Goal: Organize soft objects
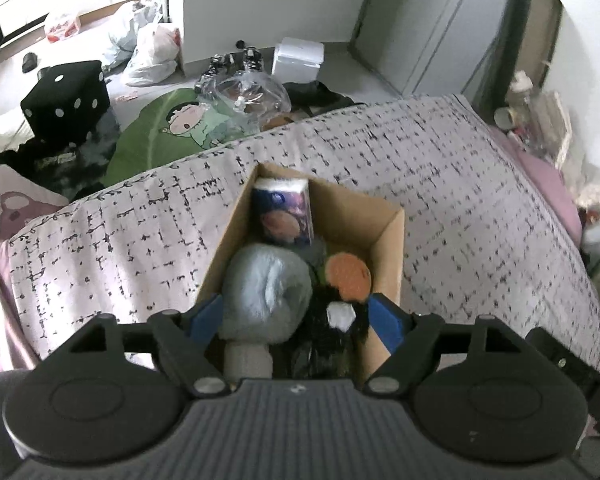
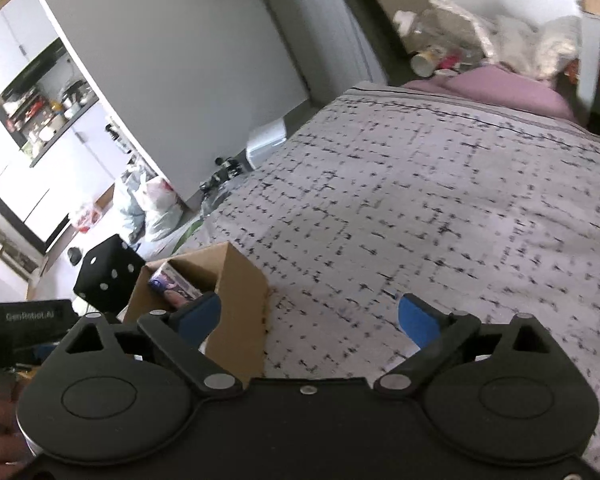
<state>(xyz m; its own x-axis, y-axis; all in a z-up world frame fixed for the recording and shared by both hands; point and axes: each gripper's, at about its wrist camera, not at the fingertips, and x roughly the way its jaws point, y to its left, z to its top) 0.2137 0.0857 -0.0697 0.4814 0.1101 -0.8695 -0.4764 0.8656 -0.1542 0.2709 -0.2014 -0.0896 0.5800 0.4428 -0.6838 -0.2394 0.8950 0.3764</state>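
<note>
A cardboard box (image 1: pixel 388 248) sits on the bed's checked blanket (image 1: pixel 480 200). Inside lie a tissue pack (image 1: pixel 284 212), a grey plush toy (image 1: pixel 268 292), an orange round soft piece (image 1: pixel 348 274) and a black plush with a white patch (image 1: pixel 338 320). My left gripper (image 1: pixel 300 320) is open directly above the box, its blue pads either side of the grey and black plush, gripping nothing. My right gripper (image 2: pixel 310 316) is open and empty over the blanket (image 2: pixel 440 200), just right of the box (image 2: pixel 236 292), with the tissue pack (image 2: pixel 170 284) visible inside.
The bed edge drops to a cluttered floor with a black dice-patterned cube (image 1: pixel 66 100), a green cartoon mat (image 1: pixel 160 132), plastic bags (image 1: pixel 152 52) and a white box (image 1: pixel 298 58). Clutter and a paper cup (image 2: pixel 424 60) sit beyond the bed's far end.
</note>
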